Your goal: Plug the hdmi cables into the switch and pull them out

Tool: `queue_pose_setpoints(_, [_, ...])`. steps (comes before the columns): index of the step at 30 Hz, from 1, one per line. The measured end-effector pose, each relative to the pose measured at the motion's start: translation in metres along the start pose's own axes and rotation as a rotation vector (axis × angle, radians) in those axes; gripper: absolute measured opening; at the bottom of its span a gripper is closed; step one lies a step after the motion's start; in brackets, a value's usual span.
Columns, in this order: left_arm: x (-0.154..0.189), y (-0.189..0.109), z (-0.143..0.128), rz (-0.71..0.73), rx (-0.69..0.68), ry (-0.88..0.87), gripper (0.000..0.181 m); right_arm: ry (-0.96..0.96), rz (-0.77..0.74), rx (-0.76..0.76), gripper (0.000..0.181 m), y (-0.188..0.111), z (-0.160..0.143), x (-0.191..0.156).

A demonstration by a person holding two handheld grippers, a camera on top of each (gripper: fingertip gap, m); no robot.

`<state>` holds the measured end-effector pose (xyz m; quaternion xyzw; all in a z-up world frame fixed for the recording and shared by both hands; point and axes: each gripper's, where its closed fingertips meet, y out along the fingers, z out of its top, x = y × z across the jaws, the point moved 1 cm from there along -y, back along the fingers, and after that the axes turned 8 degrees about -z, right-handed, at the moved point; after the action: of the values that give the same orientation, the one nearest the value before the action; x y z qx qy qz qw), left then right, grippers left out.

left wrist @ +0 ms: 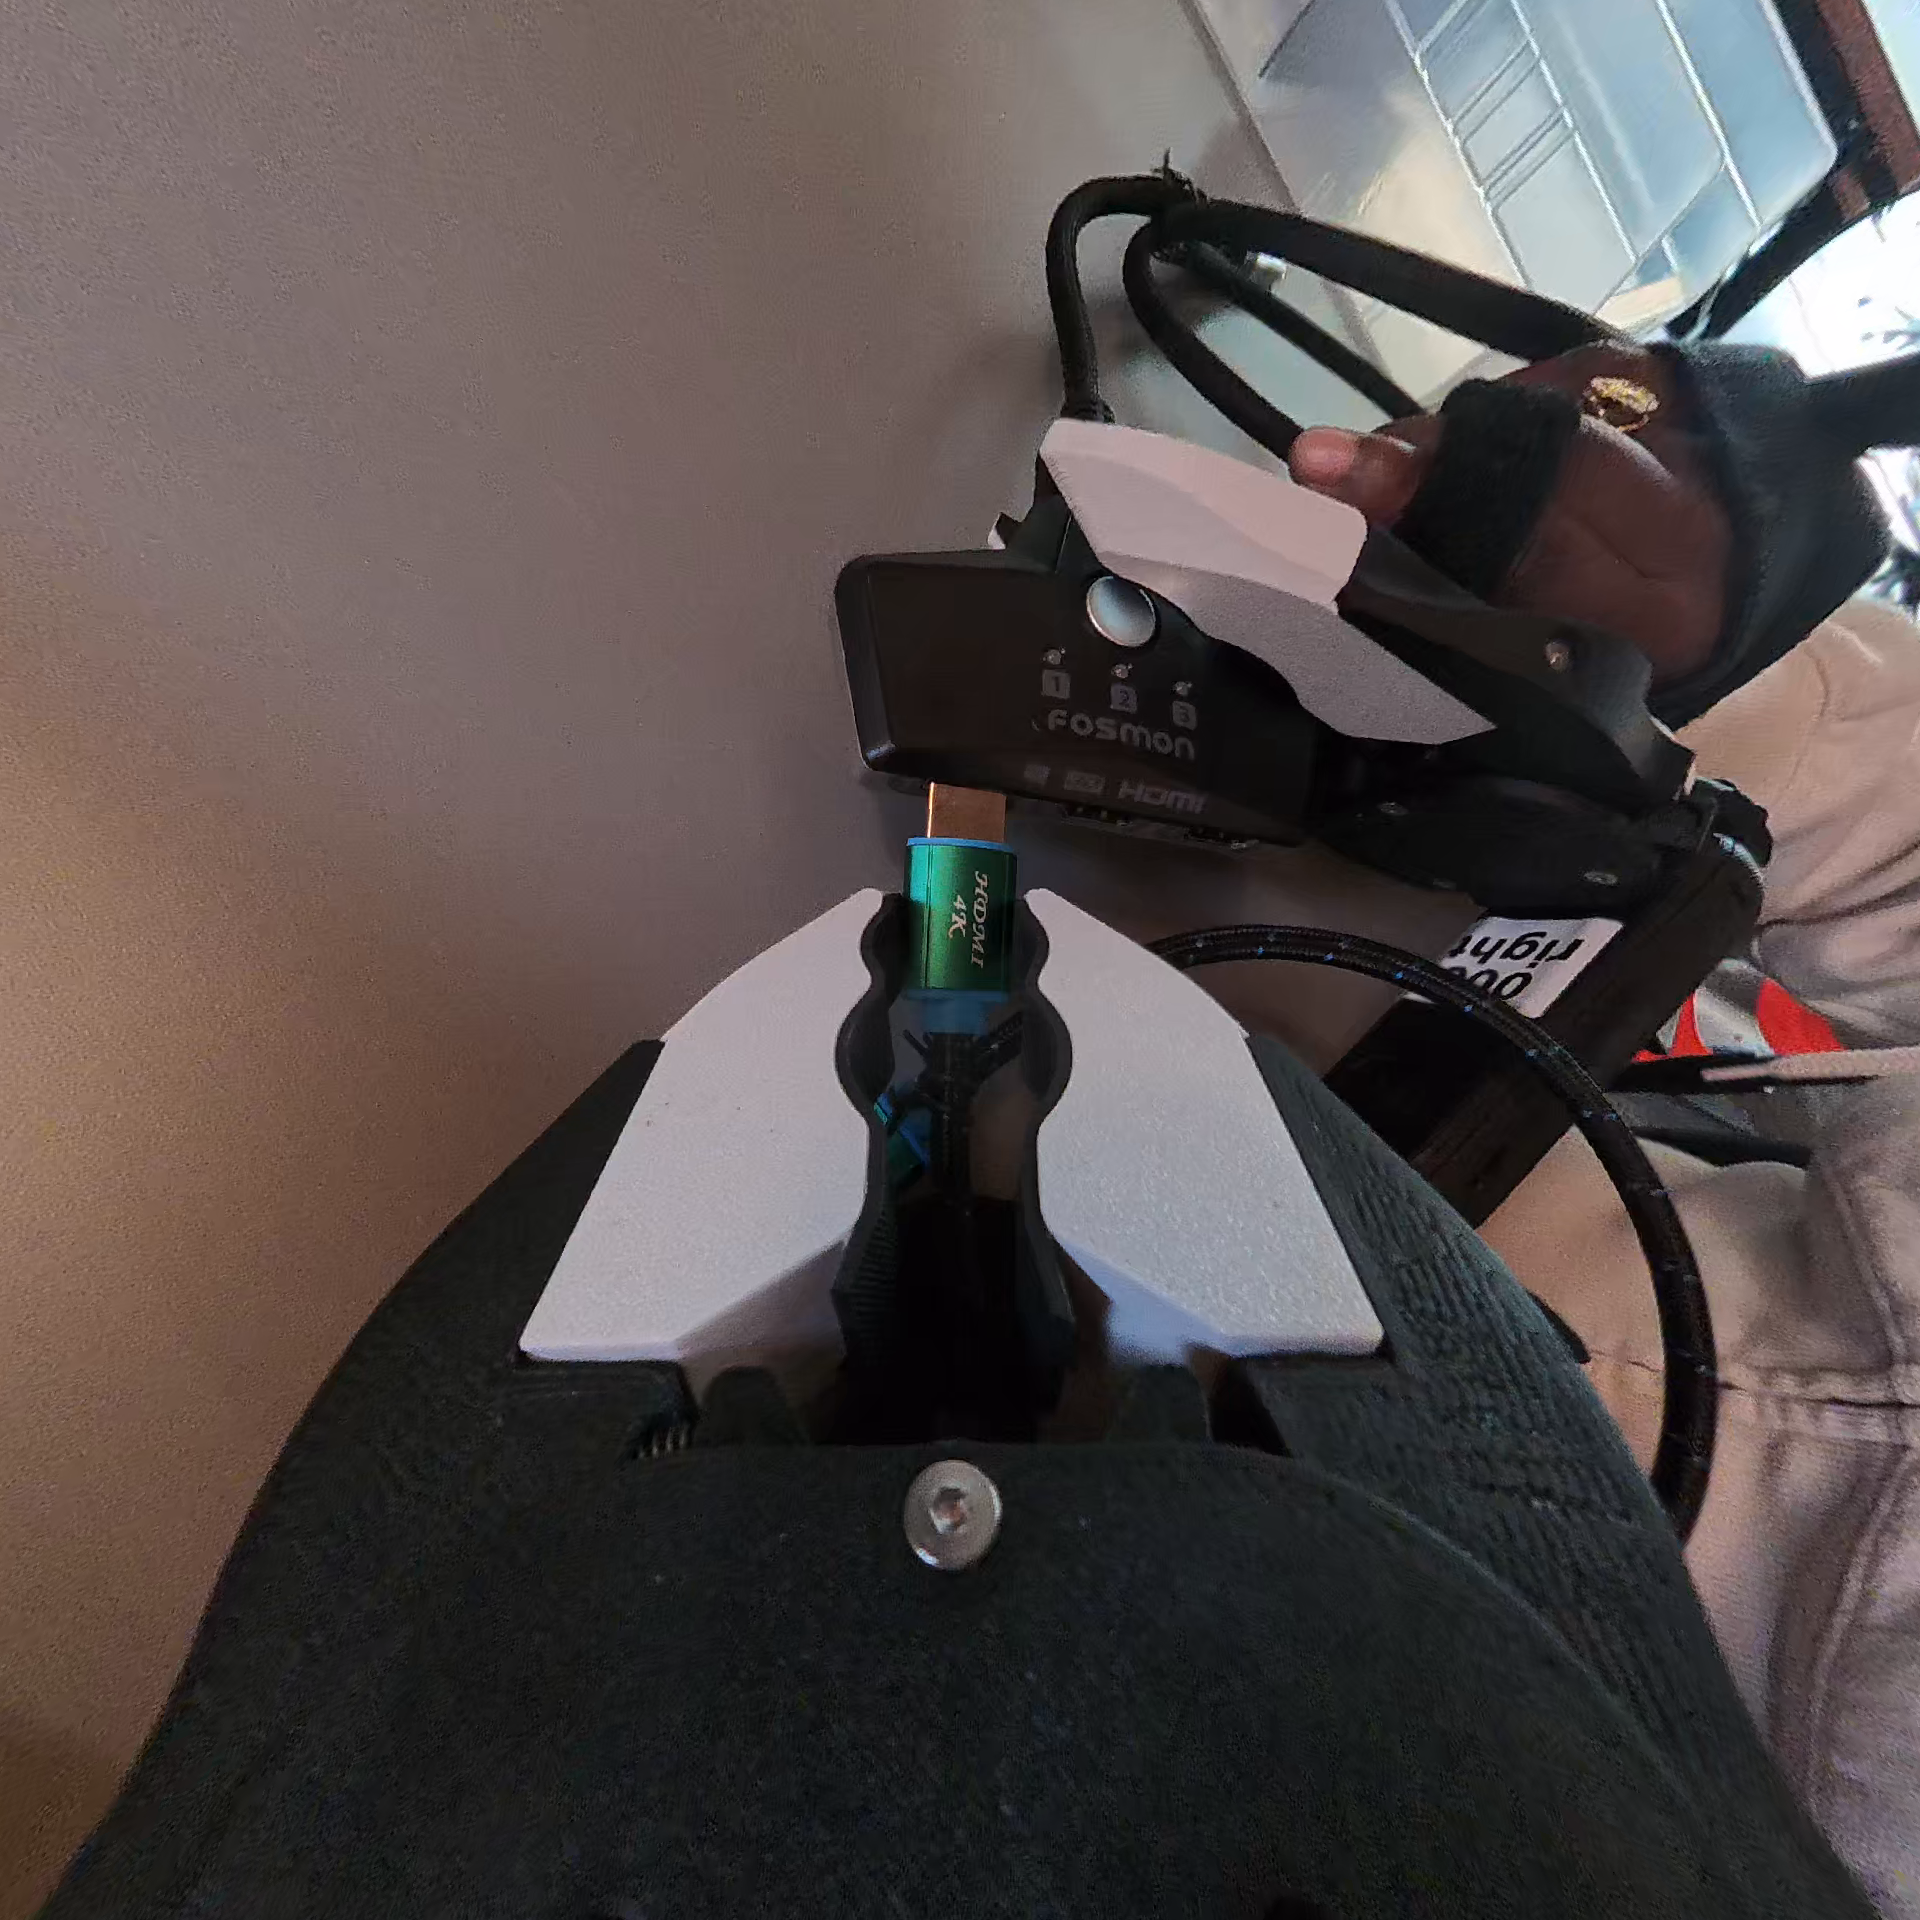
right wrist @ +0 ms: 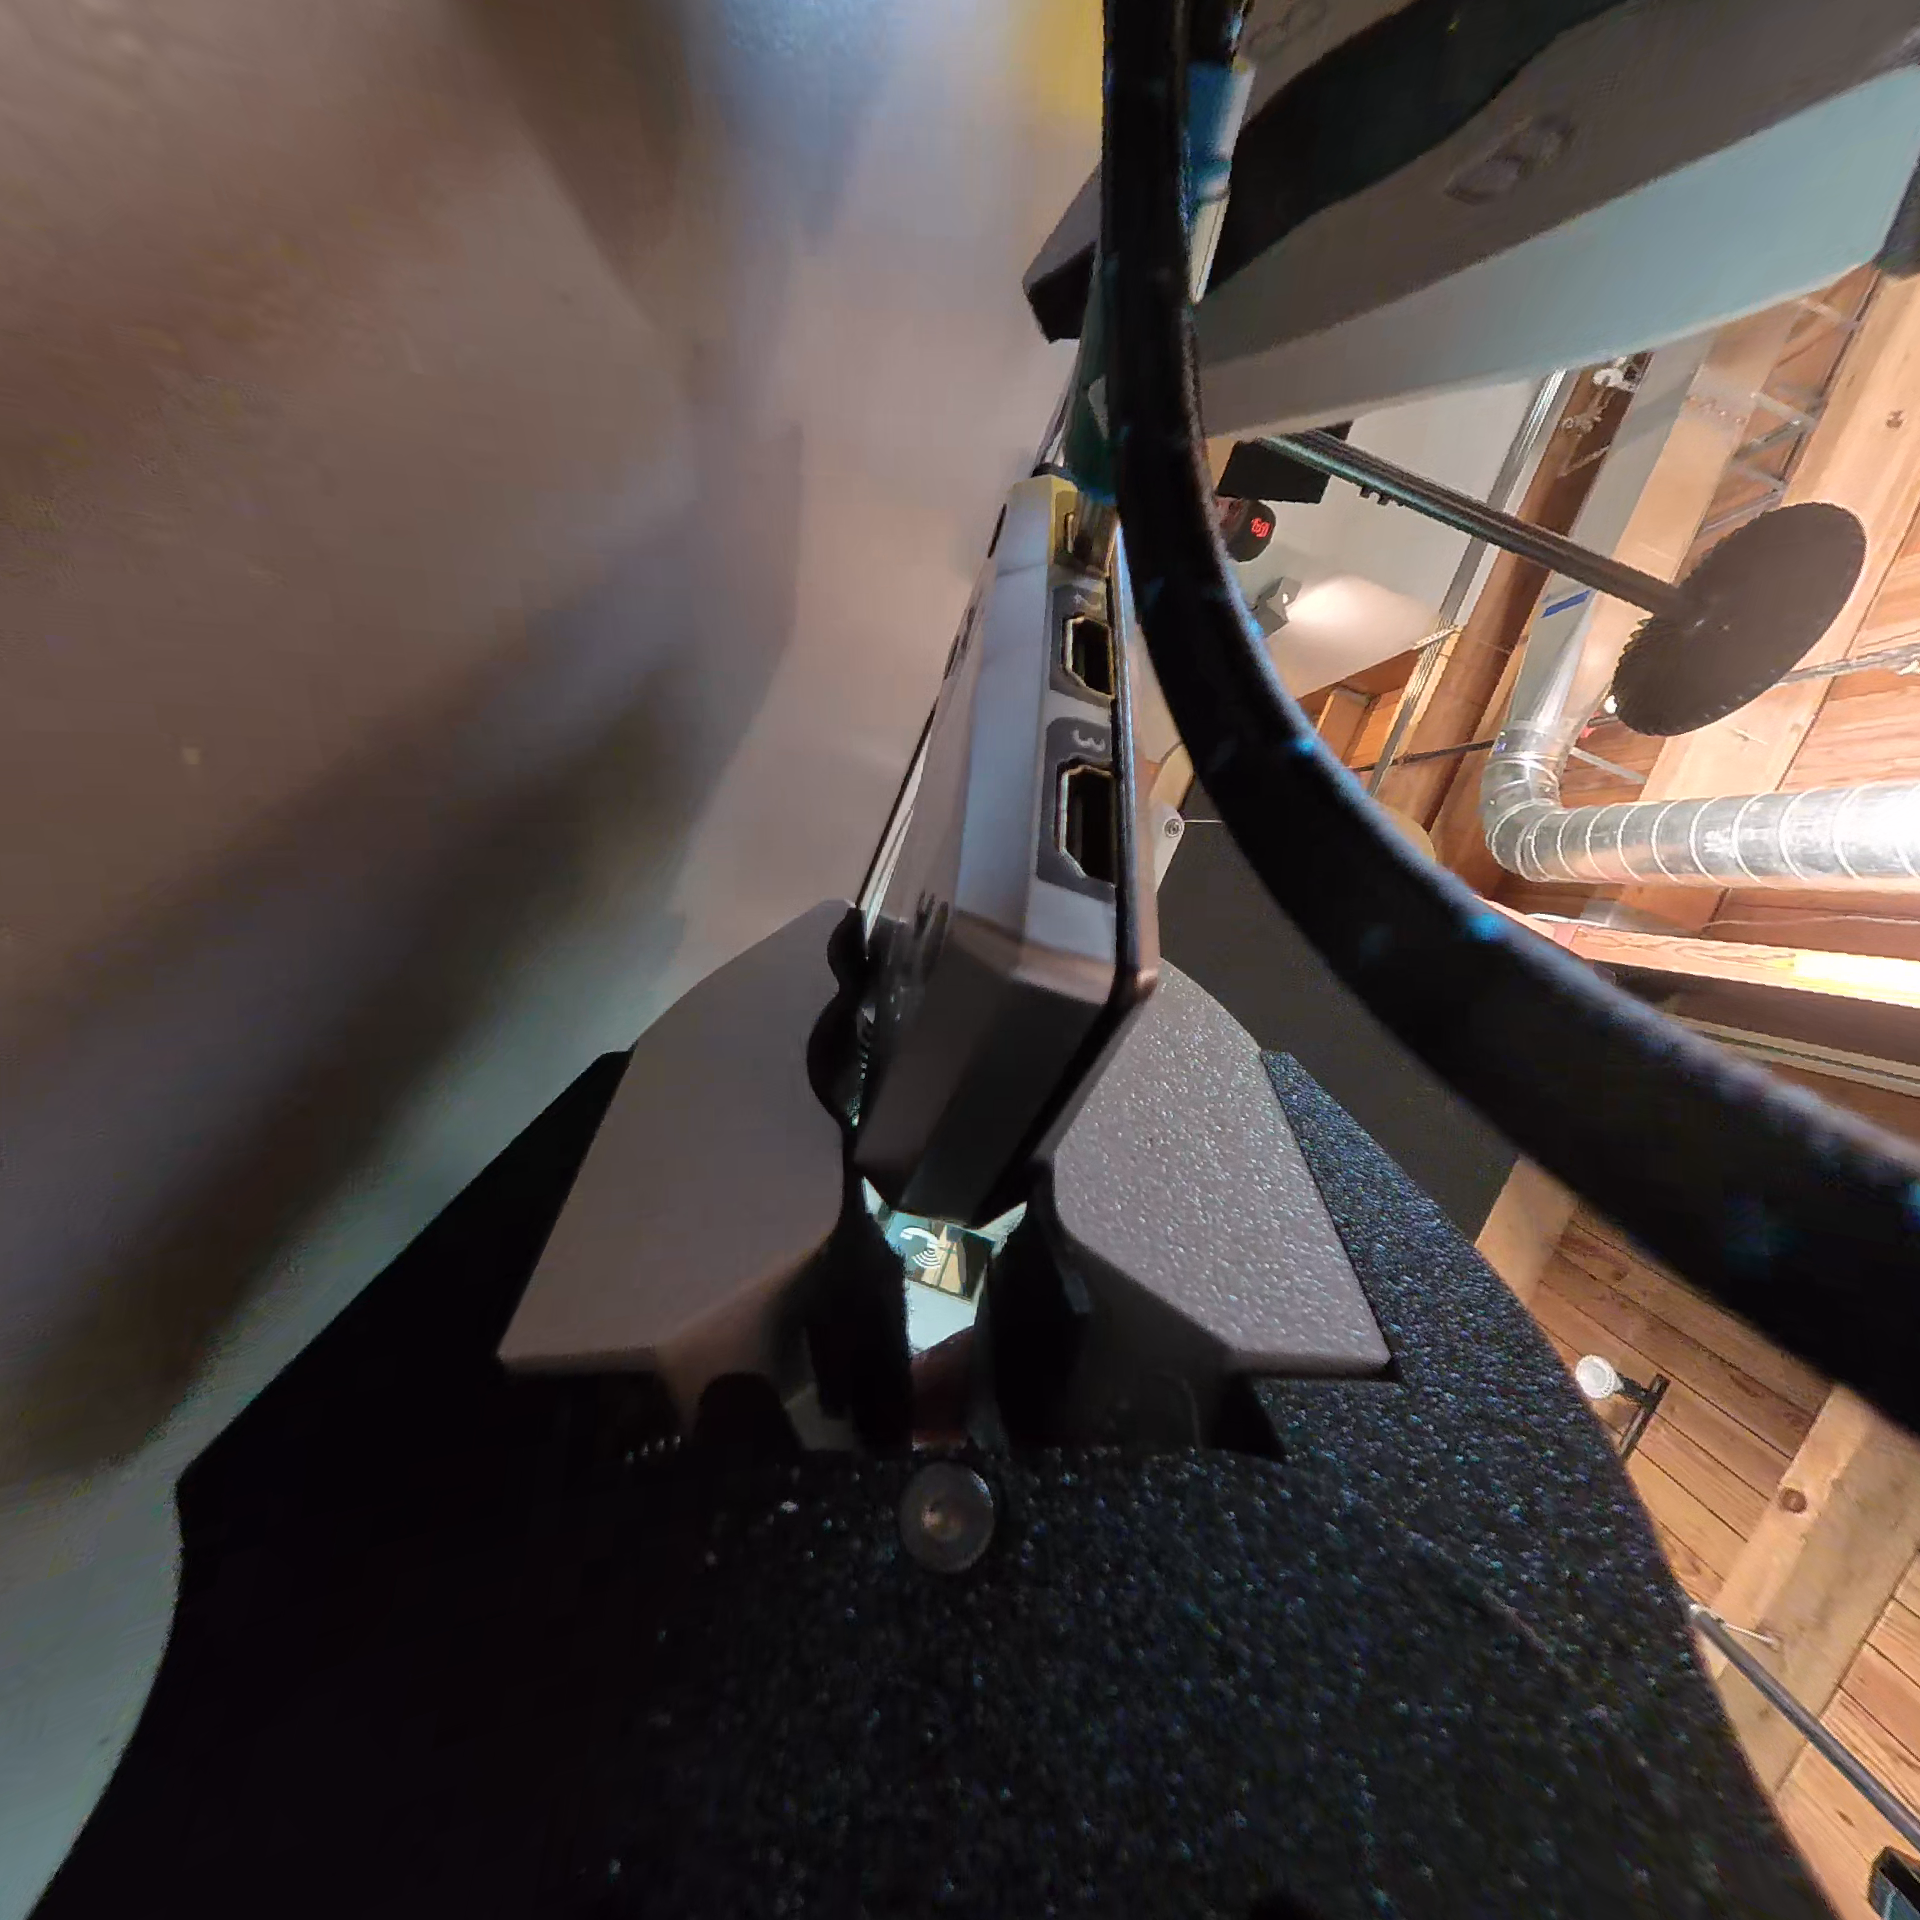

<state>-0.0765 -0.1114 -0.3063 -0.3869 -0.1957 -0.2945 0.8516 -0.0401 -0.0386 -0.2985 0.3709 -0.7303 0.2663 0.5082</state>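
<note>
Left tongs [left wrist: 951, 935]: closed on the green plug [left wrist: 954, 928], gripping its metal shell near the cable end; braided cable [left wrist: 1538, 1060] runs out to the right and loops back.
Right tongs [right wrist: 951, 1049]: closed on one end of the black switch [right wrist: 997, 997], holding it off the desk [left wrist: 416, 520] with the port side facing the plug.
Plug position: gold tip [left wrist: 964, 812] meets the switch's [left wrist: 1081, 707] underside at the leftmost port; most of the tip is visible, so I judge it barely entered or nearly out.
Open ports: two empty ports [right wrist: 1086, 821] show in the right wrist view, beside the occupied one.
Second cable: black lead [left wrist: 1081, 312] enters the far side of the switch and curls behind it.
Risk, misalignment: any tilt between plug and port would jam the tip on the port rim or bend it.
Risk, slip: switch is pinched at one end only; axial force could pivot it in the tongs.
Risk, grip: the smooth shell may slide through the left tongs under load.
Risk, cable: the loop crosses close to the right tongs and could snag or tug the plug sideways.
</note>
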Motion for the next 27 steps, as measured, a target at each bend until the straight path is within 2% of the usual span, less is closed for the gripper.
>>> queue_pose_setpoints(8, [0.0,0.006,-0.001,-0.07,-0.065,-0.027,0.019,-0.065,-0.049,0.027,0.03,-0.002,-0.002,0.001])
queue_pose_setpoints(12, [-0.006,0.007,0.015,-0.054,0.007,0.0,0.02,-0.075,-0.083,0.143,0.03,-0.007,0.017,0.007])
queue_pose_setpoints(15, [-0.004,0.005,0.014,-0.032,-0.003,0.053,0.02,-0.07,-0.098,0.155,0.03,-0.006,0.016,0.008])
queue_pose_setpoints(19, [0.004,0.006,0.007,-0.101,-0.054,0.09,0.019,-0.058,-0.122,0.257,0.031,-0.014,0.021,0.008])
queue_pose_setpoints(21, [0.006,0.007,0.005,-0.116,-0.053,0.086,0.02,-0.013,-0.082,0.3,0.033,-0.017,0.024,0.005])
queue_pose_setpoints(24, [0.007,0.007,0.006,-0.116,-0.033,0.088,0.019,0.093,-0.018,0.289,0.051,-0.014,0.019,0.002])
queue_pose_setpoints(27, [0.006,0.008,0.005,-0.124,-0.046,0.073,0.02,0.149,0.065,0.267,0.034,-0.011,0.016,-0.006])
